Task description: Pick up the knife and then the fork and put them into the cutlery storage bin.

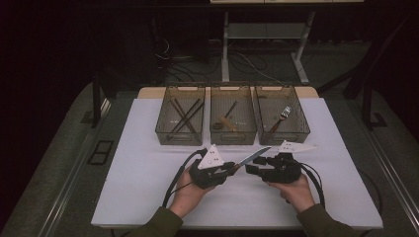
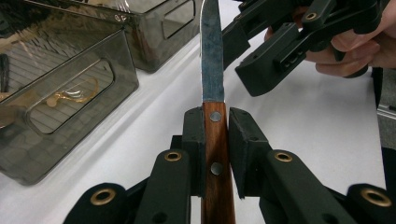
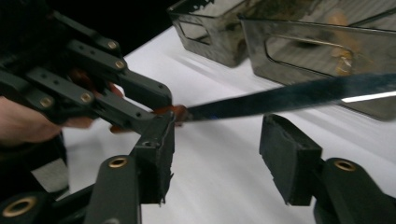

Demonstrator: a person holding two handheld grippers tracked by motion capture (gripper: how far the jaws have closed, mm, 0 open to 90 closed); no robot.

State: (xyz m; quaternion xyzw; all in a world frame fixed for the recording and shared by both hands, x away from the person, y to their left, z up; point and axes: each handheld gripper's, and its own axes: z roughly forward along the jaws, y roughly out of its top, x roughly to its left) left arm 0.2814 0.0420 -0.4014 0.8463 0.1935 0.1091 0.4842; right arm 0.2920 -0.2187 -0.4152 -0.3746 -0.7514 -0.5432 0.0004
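1. The knife (image 1: 252, 157) you hold hangs above the white table (image 1: 148, 168), in front of the middle bin (image 1: 233, 116). In the high view its long axis runs from lower left to upper right, with the wooden handle (image 2: 216, 158) toward your left hand and the blade tip toward the right-hand bin (image 1: 281, 114).
2. Your left gripper (image 2: 216, 135) is clamped on that handle, one pad pressed on each side, blade sticking straight out beyond the jaws.
3. Your right gripper (image 3: 219, 149) stands partly open. The blade (image 3: 289, 97) crosses just beyond its pads, and they do not touch it.
4. The table carries three smoky see-through bins in a row at its far edge. The left bin (image 1: 180, 116) holds dark sticks, the middle one wooden pieces, the right one a brush-like tool.
5. Beyond the table the room is dark, with a grey floor, cables and the legs of a stand (image 1: 225, 44).
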